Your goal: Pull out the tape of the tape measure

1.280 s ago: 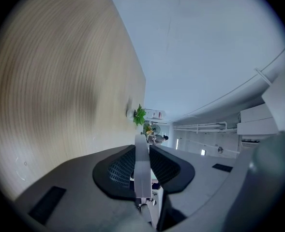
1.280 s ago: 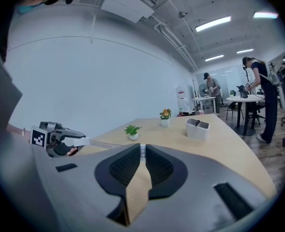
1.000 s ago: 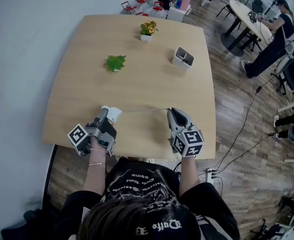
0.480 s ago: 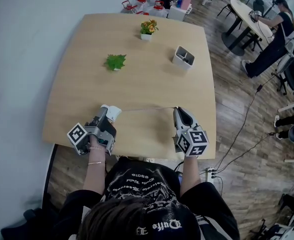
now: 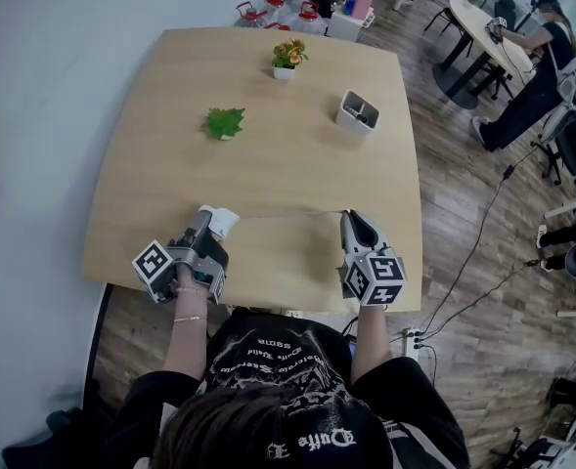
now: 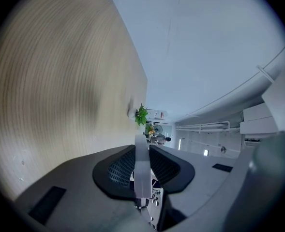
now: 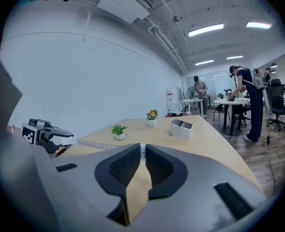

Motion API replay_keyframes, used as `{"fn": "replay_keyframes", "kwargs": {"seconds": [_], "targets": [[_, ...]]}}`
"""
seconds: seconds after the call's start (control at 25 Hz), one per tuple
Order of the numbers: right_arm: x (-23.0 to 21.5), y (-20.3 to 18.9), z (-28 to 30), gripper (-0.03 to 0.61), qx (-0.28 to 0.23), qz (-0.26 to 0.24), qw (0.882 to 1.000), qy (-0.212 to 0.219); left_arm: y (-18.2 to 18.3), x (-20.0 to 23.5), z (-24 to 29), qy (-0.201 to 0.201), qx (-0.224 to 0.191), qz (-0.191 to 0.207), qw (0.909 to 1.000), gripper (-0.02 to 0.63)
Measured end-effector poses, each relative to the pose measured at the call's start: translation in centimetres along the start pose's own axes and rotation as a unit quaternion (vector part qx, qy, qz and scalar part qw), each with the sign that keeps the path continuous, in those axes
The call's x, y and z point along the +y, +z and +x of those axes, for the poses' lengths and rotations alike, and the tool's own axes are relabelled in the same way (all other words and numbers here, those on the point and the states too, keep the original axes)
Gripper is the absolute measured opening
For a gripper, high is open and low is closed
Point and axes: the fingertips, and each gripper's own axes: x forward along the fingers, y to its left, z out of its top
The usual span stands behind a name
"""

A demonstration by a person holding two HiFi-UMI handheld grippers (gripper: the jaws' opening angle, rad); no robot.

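Left gripper (image 5: 209,229) clamps the white tape measure (image 5: 223,221), right gripper (image 5: 350,220) is pinched shut on the tape (image 5: 288,213), which spans between them above the bench (image 5: 268,115) near its front edge.

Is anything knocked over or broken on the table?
Nothing stands out. The green plant, flower pot and white box stand upright on the table, nothing spilled. The tape runs straight from the case in the left gripper to the right gripper holding its end.
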Motion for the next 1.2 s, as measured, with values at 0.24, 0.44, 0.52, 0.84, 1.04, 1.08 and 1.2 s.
{"fn": "replay_keyframes", "kwargs": {"seconds": [0.24, 0.44, 0.52, 0.84, 1.04, 1.08, 1.2], "targets": [[-0.7, 0.0, -0.1, 0.040, -0.001, 0.002, 1.000, -0.019, -0.2, 0.4, 0.2, 0.006, 0.003, 0.005, 1.0000, 0.092], [-2.0, 0.1, -0.2, 0.040, -0.004, 0.018, 1.000, -0.024, 0.2, -1.1, -0.3, -0.061, 0.019, 0.020, 0.9978, 0.092], [-1.9, 0.0, -0.1, 0.040, -0.003, 0.018, 1.000, -0.019, -1.8, -5.9, -0.6, -0.208, 0.078, 0.069, 0.9726, 0.092], [-1.2, -0.1, 0.0, 0.041, -0.001, 0.022, 1.000, 0.012, -4.3, -12.8, -0.8, -0.420, 0.164, 0.141, 0.8813, 0.092], [-0.8, -0.4, -0.1, 0.041, 0.005, 0.020, 0.999, 0.024, -4.1, -12.2, -1.0, -0.410, 0.163, 0.139, 0.8865, 0.092], [-0.7, -0.4, 0.0, 0.041, 0.007, 0.017, 0.999, 0.029, -4.1, -12.1, -1.0, -0.410, 0.164, 0.139, 0.8861, 0.092], [-0.4, -0.6, -0.1, 0.041, 0.010, 0.017, 0.999, 0.037, -4.2, -12.0, -1.1, -0.412, 0.168, 0.141, 0.8847, 0.092]]}}
